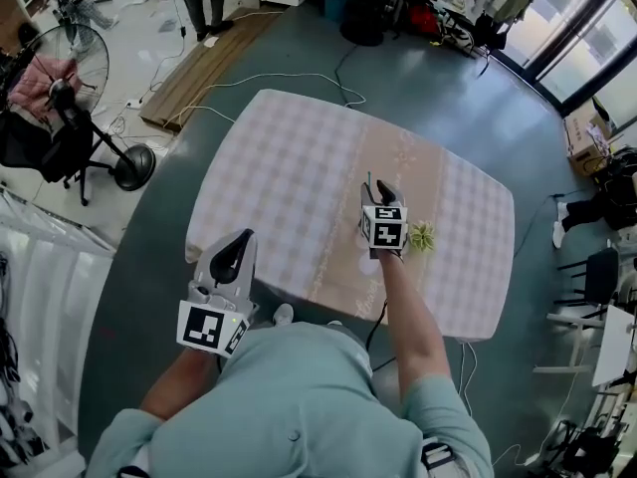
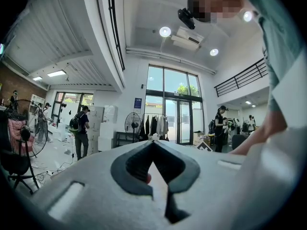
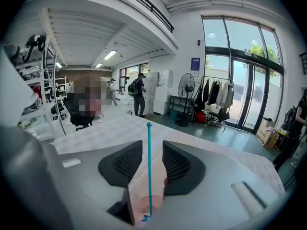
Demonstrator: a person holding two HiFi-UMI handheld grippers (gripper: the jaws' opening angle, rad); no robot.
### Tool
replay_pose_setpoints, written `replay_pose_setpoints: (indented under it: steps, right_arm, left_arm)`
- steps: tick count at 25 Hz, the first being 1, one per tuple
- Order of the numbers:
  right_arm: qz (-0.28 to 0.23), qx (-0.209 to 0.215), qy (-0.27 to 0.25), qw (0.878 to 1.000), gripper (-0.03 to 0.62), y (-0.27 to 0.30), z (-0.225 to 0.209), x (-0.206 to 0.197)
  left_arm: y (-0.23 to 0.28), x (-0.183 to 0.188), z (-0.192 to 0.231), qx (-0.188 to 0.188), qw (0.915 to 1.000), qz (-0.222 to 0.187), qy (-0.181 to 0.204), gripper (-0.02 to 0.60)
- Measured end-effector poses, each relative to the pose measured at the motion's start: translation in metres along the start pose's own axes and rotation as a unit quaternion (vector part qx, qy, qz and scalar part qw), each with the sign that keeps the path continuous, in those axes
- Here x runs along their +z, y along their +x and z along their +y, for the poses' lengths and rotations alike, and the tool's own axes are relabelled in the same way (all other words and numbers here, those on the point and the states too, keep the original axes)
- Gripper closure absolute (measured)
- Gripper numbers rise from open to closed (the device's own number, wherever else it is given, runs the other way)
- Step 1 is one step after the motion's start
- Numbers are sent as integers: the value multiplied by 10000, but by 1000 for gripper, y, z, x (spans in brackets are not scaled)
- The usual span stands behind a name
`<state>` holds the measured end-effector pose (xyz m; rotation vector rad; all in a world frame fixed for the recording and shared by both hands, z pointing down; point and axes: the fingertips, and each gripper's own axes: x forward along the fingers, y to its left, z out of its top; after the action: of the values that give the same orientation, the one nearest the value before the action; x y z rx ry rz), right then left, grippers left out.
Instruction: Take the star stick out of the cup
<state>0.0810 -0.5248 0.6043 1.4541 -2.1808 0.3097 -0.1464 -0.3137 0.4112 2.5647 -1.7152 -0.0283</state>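
- The right gripper (image 3: 149, 146) is out over the table (image 1: 299, 167), angled down towards the checked cloth, near the middle of the near side.
- Its jaws are released and stand apart. A thin teal stick (image 3: 149, 176) rises straight up in the gap between the two ribbed pads (image 3: 128, 163), with a sliver of space on either side, so nothing is gripped.
- The stick ends in a little knob just above the pad tips. Its lower end curls down into a pale pinkish cup (image 3: 154, 202) directly below the jaws, so the stick is still in the cup.
- From the head view the cup and stick are hidden under the right gripper (image 1: 380, 192) and its marker cube.
- A small yellow-green thing (image 1: 423, 235) lies on the cloth just beside that gripper, on its right. I cannot tell what it is.
- The left gripper (image 1: 237, 252) is held level off the near left edge of the table, well apart from the cup.
- In its own view the left gripper (image 2: 153, 145) is clenched, its tips meeting at a point and holding nothing.
- A standing fan (image 1: 60, 68) is on the floor off to the left of the table.
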Motion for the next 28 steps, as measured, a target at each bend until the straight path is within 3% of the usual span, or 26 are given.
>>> replay_pose_setpoints:
  steps: [11,15,22,28]
  right_arm:
    - [106,104,-103,9998,502,9,6,-11]
    - [72,-22,-150,9999,592,9,5,-10]
    - [-37,-81,-173,9998,594,1,6,-7]
    - [-432,-209,-29,9988,594,-24,-4,7]
  left_arm:
    - [7,1,-1,-26,10000,21,68,580]
    - [10,1,2,-32,10000,23,84,580]
    - [16,1,3,-98,9999,27,76,580]
    - [22,1,-2,-224,9997,10,32,580]
